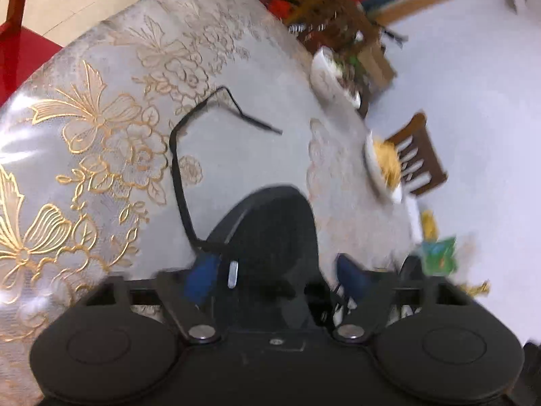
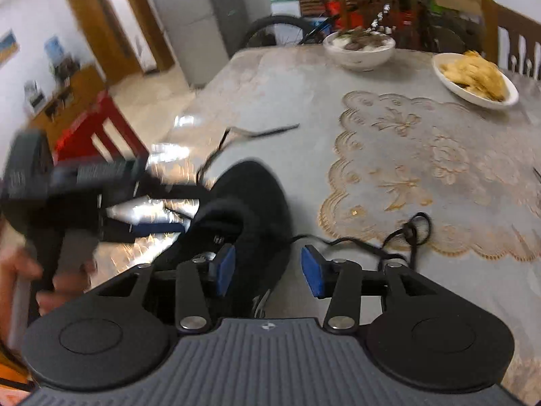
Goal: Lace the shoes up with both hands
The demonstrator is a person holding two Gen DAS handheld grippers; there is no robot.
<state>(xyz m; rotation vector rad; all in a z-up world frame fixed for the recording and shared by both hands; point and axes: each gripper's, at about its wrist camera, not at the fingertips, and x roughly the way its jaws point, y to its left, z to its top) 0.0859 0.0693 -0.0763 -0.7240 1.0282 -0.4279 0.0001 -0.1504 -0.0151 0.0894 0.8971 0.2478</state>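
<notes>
Between both tools' parted jaws sits the black shoe (image 2: 250,196), unclamped.

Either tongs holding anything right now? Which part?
Right tongs: open, nothing held, straddling the black shoe's heel. Left tongs: pads apart around the shoe; lace runs by the left pad, grip unclear.

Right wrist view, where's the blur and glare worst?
Right wrist view: the left gripper and hand at the left edge are smeared; glare streaks the tablecloth beside them. Left wrist view: the dishes at right blur, the lace stays sharp.
</notes>
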